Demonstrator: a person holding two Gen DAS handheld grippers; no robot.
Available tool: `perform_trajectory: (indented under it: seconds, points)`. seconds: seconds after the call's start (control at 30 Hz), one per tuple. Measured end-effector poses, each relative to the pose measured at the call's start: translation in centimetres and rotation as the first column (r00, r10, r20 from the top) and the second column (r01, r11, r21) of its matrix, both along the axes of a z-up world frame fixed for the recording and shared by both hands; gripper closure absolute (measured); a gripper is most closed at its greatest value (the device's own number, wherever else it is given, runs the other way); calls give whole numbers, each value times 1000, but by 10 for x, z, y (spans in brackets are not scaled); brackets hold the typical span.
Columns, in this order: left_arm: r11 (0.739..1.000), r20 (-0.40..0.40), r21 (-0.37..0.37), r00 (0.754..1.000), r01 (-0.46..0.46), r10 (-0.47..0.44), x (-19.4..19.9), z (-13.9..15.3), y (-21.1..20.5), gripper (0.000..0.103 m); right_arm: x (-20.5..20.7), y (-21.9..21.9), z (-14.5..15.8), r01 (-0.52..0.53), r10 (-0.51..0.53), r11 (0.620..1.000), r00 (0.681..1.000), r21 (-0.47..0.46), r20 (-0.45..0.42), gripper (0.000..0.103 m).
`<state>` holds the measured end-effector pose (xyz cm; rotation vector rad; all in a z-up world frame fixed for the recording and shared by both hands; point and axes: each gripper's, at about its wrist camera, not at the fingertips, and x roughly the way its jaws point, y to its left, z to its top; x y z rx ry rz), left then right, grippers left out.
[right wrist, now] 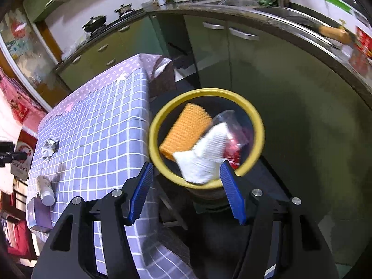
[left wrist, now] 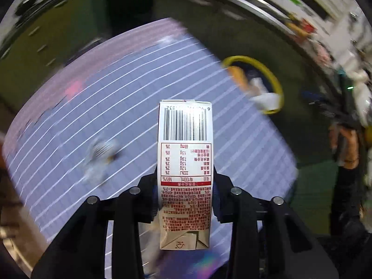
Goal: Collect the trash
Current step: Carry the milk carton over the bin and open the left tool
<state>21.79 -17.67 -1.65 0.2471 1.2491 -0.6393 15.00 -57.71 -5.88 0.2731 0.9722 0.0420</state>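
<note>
The left gripper (left wrist: 185, 181) has a small drink carton (left wrist: 185, 162) clamped between its fingers, squeezing its narrow sides. The carton is a slim white box with a black barcode at its far end, a red-framed nutrition table below that, then a block of fine red print, and a folded, glued flap of plain brownish card at the end nearest the camera. It reads upside down from the wrist, and it is held clear above the worktop (left wrist: 232, 144), whose lilac cloth with a white grid is smeared with blur behind it. Off the worktop's edge stands the bin (left wrist: 277, 86), a dark tub with a yellow rim, well apart from the carton. The right gripper (right wrist: 186, 190) hangs just over the bin (right wrist: 254, 118) with its blue-padded jaws standing well apart and nothing between them. Inside the bin lie an orange dimpled sleeve (right wrist: 186, 130), a white knitted rag (right wrist: 204, 155), some clear plastic (right wrist: 226, 117) and a red wrapper (right wrist: 234, 150). Farther from the bin, on the worktop (right wrist: 104, 125), sit a crumpled foil scrap (right wrist: 50, 147), a small grey bottle (right wrist: 45, 189) on its side and a purple box (right wrist: 39, 214) touching the bottle's end.
</note>
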Motion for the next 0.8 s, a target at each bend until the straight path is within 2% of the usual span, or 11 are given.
perform_trajectory:
  seconds: [0.1,0.2,0.33,0.43,0.63,0.67,0.7,0.73,0.8]
  points:
    - [992,-8,-36,992,122,-122,7,9,-73,69,-15,-19,-2,35,-35,999,999,6,5,43]
    - [978,-52,-62,978,198,-201,20,2,-141,69,-29,-36,-6,63,-63,998,998,19,6,43]
    - [967,-49,-39,967,250,-252,40,-21,-221,69,-49,-58,-17,96,-96,995,995,35,-4,43]
    - [969,-66,-2,966,248,-248,61,-47,-268,69,-63,-70,-25,116,-116,993,993,35,-13,43]
    - [982,-97,79,982,171,-163,104,-101,-316,66,-79,-87,-33,150,-150,987,989,58,-12,40]
    - [983,-95,94,984,157,-148,110,-107,-319,53,-80,-89,-35,154,-154,986,988,64,-14,40]
    - [984,-90,115,988,133,-123,116,-115,-323,45,-81,-90,-37,156,-155,985,988,70,-18,39]
    - [985,-83,123,990,124,-115,118,-117,-324,41,-81,-91,-39,156,-155,985,988,72,-20,39]
    - [984,-72,127,991,124,-116,119,-115,-322,41,-81,-91,-44,156,-154,985,988,77,-29,38]
